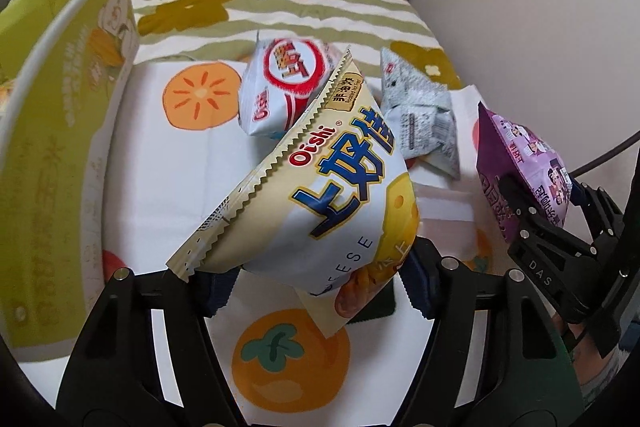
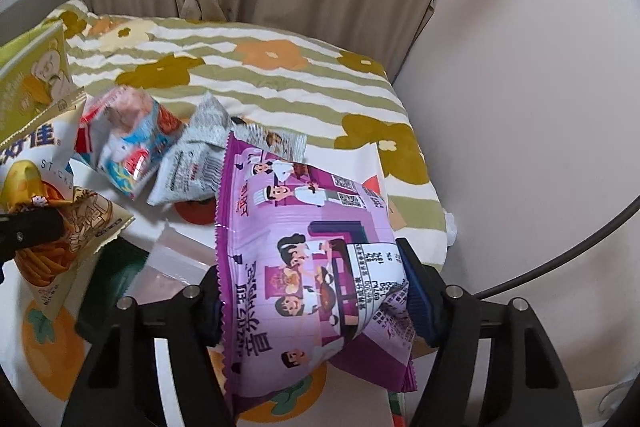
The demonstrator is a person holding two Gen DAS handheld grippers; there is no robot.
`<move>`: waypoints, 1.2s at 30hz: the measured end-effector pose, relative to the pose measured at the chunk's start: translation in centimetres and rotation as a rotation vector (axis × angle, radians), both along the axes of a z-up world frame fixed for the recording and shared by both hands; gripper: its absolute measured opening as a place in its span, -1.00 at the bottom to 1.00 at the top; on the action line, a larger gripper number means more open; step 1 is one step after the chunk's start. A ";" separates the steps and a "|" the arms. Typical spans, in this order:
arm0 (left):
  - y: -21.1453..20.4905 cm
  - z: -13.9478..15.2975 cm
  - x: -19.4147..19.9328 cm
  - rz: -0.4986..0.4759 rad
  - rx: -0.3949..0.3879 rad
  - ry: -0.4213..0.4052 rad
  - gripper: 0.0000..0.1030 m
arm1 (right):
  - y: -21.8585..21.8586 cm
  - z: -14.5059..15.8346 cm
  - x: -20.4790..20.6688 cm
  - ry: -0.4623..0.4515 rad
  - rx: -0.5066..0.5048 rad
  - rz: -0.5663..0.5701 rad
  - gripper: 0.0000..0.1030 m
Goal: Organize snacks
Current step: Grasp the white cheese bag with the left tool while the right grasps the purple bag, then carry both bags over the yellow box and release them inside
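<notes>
My left gripper point(image 1: 316, 287) is shut on a white and yellow Oishi cheese snack bag point(image 1: 320, 187) and holds it above the cloth. My right gripper point(image 2: 316, 303) is shut on a purple snack bag point(image 2: 304, 259), also lifted; it shows at the right of the left wrist view point(image 1: 520, 163). A red and white Oishi bag point(image 1: 284, 83) and a grey and white bag point(image 1: 420, 111) lie on the cloth behind. The right wrist view shows them too: the red and blue bag point(image 2: 128, 143), the grey bag point(image 2: 192, 163), and the cheese bag point(image 2: 44, 203) at the left.
A tall green and yellow carton point(image 1: 56, 147) stands at the left. A clear plastic box point(image 2: 172, 259) lies under the held bags. A persimmon-print cloth point(image 1: 168, 163) covers the surface, with a flowered striped quilt point(image 2: 280, 83) behind. Beige curtain and a white wall stand behind and right.
</notes>
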State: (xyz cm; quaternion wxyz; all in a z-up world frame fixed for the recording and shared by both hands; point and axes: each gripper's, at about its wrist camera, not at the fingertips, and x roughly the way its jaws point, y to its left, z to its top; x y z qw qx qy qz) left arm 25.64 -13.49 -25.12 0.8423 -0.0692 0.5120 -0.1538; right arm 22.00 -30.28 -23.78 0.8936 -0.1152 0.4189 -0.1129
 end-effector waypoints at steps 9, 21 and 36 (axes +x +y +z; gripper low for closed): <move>2.6 6.2 -1.1 0.025 -0.032 -0.090 0.27 | 2.1 5.0 -0.1 -0.058 0.044 0.063 0.26; 12.2 15.5 -1.4 0.104 -0.026 -0.242 0.27 | 10.9 12.0 1.6 -0.140 0.178 0.238 0.26; 28.9 16.1 5.8 0.200 0.033 -0.187 0.28 | 26.0 13.7 8.9 -0.116 0.360 0.387 0.26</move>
